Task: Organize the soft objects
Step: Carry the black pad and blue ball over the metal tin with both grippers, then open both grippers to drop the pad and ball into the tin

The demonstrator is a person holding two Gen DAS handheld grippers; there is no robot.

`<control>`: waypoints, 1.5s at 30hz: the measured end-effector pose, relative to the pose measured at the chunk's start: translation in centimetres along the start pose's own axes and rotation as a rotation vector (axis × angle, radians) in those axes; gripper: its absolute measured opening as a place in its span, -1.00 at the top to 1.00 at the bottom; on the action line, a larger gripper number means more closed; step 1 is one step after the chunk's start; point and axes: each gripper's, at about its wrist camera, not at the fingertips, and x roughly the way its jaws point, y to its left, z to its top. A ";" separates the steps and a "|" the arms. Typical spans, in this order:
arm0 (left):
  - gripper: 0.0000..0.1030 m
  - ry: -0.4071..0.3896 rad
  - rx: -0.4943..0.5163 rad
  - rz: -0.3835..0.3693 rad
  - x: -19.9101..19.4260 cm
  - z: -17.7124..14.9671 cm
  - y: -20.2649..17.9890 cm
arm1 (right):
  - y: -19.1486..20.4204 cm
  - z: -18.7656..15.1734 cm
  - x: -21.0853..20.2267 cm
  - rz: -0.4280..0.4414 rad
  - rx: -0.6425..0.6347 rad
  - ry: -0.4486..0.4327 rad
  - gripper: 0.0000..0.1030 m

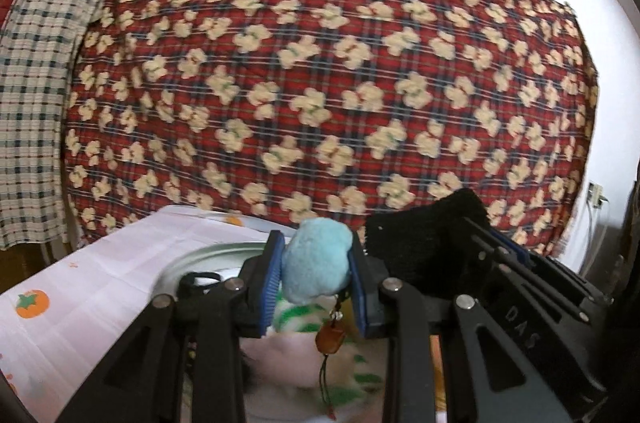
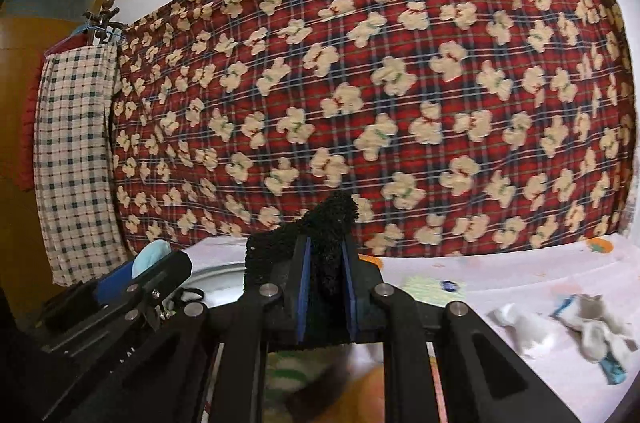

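My left gripper (image 1: 316, 263) is shut on a light blue plush toy (image 1: 316, 259) with a brown charm (image 1: 330, 337) hanging from it on a cord, held above the table. My right gripper (image 2: 324, 271) is shut on a black fuzzy cloth (image 2: 320, 231), held up beside the left one; the cloth also shows in the left wrist view (image 1: 420, 235). The blue plush shows at the left of the right wrist view (image 2: 150, 255). A green-and-white soft item (image 1: 304, 315) lies blurred below the left gripper. White and blue soft pieces (image 2: 592, 331) lie on the table at the right.
The table carries a pale cloth with orange fruit prints (image 1: 100, 283). A round metal basin (image 1: 208, 259) sits on it with a black hair tie (image 1: 200, 279) inside. A red plaid bear blanket (image 1: 320, 63) hangs behind. A checked cloth (image 1: 36, 103) hangs at the left.
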 end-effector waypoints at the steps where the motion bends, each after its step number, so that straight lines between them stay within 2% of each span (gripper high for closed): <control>1: 0.43 -0.001 -0.004 0.008 0.2 0.1 0.5 | 0.3 0.1 0.3 0.006 0.004 0.002 0.68; 11: 0.43 0.013 -0.044 0.098 2.8 0.4 4.7 | 3.5 0.5 4.5 0.065 0.049 0.053 0.68; 18: 0.43 0.076 -0.078 0.189 5.4 -0.1 6.5 | 4.5 -0.4 8.2 0.101 0.125 0.164 0.68; 27: 0.43 0.193 -0.081 0.205 7.9 -2.1 6.5 | 4.7 -2.4 11.4 0.096 0.132 0.284 0.68; 32: 0.41 0.203 -0.081 0.217 8.0 -2.4 6.6 | 4.5 -3.0 12.3 0.105 0.124 0.327 0.60; 34: 0.28 0.191 -0.073 0.246 7.7 -2.5 6.6 | 4.6 -3.1 12.4 0.108 0.118 0.332 0.59; 36: -0.16 0.171 -0.075 0.272 7.2 -2.6 6.6 | 4.8 -3.3 12.4 0.111 0.104 0.337 0.56; 37: -0.39 0.162 -0.080 0.296 6.9 -2.6 6.6 | 4.9 -3.3 12.4 0.105 0.096 0.339 0.40; 39: -0.58 0.142 -0.107 0.339 6.5 -2.6 7.2 | 5.1 -3.5 12.2 0.100 0.083 0.338 0.19; 41: -0.91 0.143 -0.168 0.354 6.1 -2.7 8.2 | 4.9 -3.4 12.0 0.084 0.080 0.329 -0.10; 42: -0.97 0.145 -0.195 0.358 6.0 -2.7 8.7 | 4.7 -3.4 11.8 0.068 0.080 0.317 -0.18; 44: -0.99 0.137 -0.243 0.344 5.6 -2.9 9.3 | 4.2 -3.2 11.5 0.051 0.092 0.295 -0.46; 45: -0.99 0.130 -0.247 0.339 5.5 -2.9 9.4 | 3.8 -3.1 11.2 0.049 0.111 0.279 -0.48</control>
